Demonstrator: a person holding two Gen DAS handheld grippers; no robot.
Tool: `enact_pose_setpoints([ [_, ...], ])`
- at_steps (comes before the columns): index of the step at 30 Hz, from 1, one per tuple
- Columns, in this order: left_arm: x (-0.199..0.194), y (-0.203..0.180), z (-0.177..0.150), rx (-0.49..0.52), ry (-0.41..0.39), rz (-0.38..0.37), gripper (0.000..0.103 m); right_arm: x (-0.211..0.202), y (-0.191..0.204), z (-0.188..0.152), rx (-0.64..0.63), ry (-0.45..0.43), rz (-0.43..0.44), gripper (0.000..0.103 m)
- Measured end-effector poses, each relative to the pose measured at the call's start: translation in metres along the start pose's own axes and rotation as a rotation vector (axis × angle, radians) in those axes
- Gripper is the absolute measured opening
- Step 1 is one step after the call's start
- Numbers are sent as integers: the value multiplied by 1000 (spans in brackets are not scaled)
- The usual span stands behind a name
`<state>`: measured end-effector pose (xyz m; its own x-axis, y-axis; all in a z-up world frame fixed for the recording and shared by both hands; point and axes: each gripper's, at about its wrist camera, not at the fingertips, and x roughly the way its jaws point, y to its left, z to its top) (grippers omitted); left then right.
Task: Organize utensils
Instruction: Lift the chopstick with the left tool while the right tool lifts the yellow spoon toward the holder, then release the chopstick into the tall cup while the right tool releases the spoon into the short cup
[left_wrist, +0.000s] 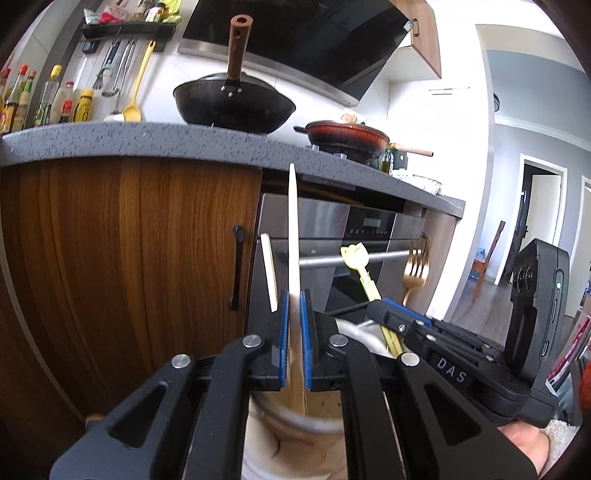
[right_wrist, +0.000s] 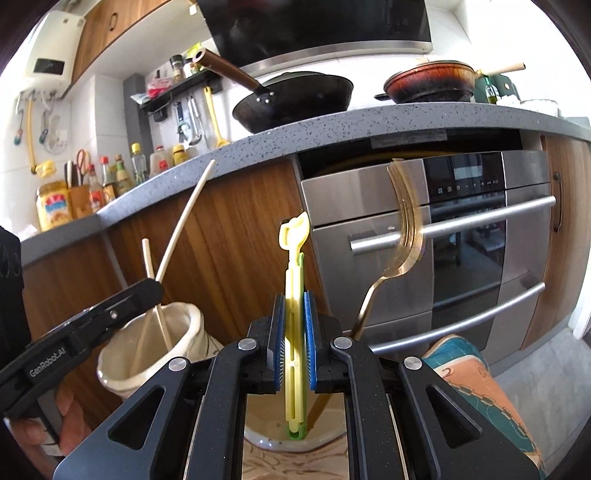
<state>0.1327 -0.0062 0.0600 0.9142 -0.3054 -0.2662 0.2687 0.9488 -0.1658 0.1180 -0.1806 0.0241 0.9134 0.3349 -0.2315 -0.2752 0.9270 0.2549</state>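
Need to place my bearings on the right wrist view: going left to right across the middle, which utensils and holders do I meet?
Left tongs holding a pale stick → cream holder → yellow-green utensil in the right tongs → gold fork.

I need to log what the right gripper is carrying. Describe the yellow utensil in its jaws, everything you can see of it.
The yellow utensil is a slim, flat, slotted piece that looks like plastic, with a green strip behind it and a shaped, notched head on top. It stands nearly upright, clamped between the blue pads of the right gripper. Its lower end reaches down to a pale container below; whether it touches it I cannot tell.
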Motion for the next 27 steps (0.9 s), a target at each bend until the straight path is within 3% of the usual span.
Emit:
enact_pose_setpoints([
  [27,-41,11,-11,0,8,45,8,-37,-3,-22,1,7,-82,11],
])
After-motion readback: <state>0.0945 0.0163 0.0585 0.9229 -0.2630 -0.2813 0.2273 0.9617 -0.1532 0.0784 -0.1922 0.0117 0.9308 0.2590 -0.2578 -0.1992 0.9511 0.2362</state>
